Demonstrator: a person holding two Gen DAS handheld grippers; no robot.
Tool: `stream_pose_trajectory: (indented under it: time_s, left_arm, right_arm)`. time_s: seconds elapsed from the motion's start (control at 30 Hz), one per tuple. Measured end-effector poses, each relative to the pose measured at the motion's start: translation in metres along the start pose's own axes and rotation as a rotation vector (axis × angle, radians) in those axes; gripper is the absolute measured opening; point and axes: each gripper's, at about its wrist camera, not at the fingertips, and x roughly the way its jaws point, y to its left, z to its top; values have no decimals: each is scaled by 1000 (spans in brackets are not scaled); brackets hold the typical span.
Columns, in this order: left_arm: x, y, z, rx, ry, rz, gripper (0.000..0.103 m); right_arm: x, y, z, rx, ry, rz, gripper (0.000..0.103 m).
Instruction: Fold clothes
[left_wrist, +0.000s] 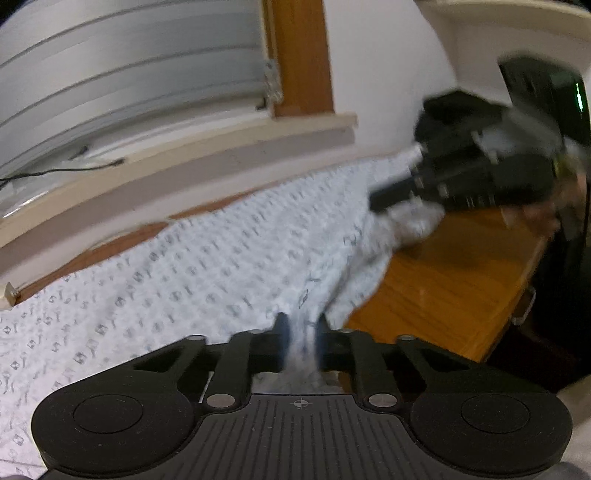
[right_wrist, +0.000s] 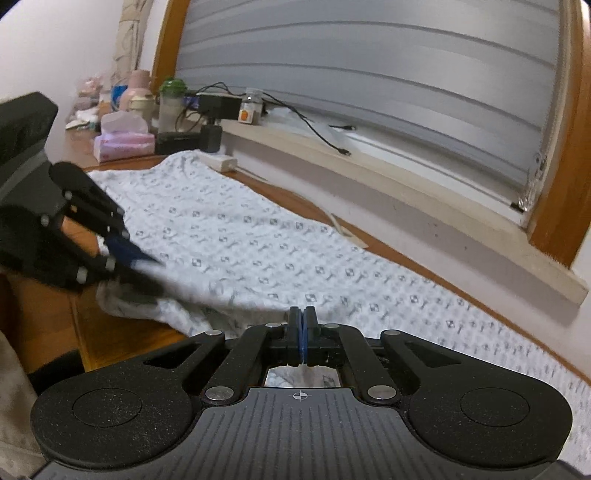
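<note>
Left wrist view: one patterned garment (left_wrist: 192, 266) spread across the wooden table (left_wrist: 454, 280), filling centre and lower left. Left gripper (left_wrist: 302, 325) pinched on a fold of it. Right gripper (left_wrist: 391, 201), upper right, blurred; seemingly clamping the cloth edge.

Right wrist view: right gripper (right_wrist: 303, 321) jaws together, cloth beneath. One tissue box (right_wrist: 123, 146), upper left; lettering unreadable.

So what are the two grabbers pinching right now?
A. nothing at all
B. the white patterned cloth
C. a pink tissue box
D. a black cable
B: the left gripper has the white patterned cloth bunched between its closed fingers, and the right gripper is closed on another edge of it, over the wooden table.
</note>
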Motion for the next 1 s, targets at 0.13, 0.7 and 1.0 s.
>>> stream_pose_trajectory:
  time_s: [0.13,0.7,1.0]
  left_arm:
    - [-5,11,7,-30,-18,8,5]
    - [-16,11,3,-72,-22,-25,5]
    - [-19,11,2,-88,-29,-22,5]
  right_arm:
    - [-2,5,-7,67,-11,34,5]
    - [43,61,0,76,47,208,22]
    - [23,73,-1,42,22,241,22]
